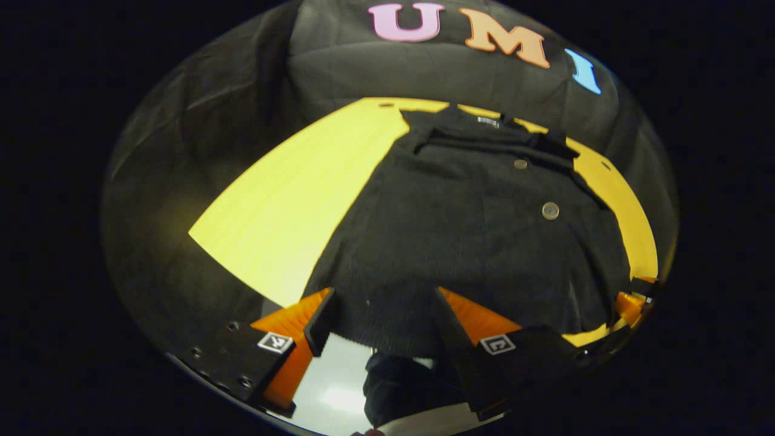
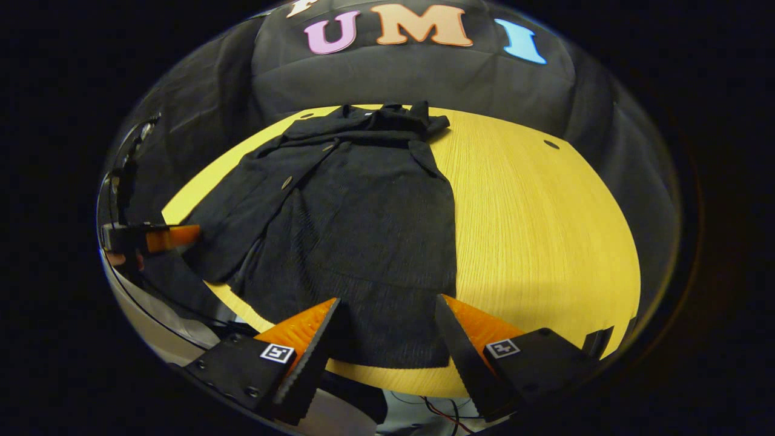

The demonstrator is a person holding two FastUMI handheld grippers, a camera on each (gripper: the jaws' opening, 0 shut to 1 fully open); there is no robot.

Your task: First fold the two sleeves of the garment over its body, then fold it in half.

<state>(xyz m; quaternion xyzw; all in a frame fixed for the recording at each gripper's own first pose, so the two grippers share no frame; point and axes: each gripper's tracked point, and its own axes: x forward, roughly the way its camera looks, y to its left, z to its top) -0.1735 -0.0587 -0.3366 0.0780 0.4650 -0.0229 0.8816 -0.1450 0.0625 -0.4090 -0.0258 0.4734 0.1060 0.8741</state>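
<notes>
Here we find the garment (image 2: 357,242) flat on the yellow table (image 2: 545,230), sleeves apparently folded in. Both the left gripper (image 1: 384,318) and right gripper (image 2: 387,327) stand spread over its hem, likely readying the halving fold.

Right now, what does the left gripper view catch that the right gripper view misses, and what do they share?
The left gripper view alone catches the round metal button face-on and the garment's hem hanging past the table's near edge between its open fingers. The right gripper view alone catches the other gripper at its left edge and a broad bare stretch of table right of the garment. Both share the black corduroy garment lying on the yellow wooden table.
</notes>
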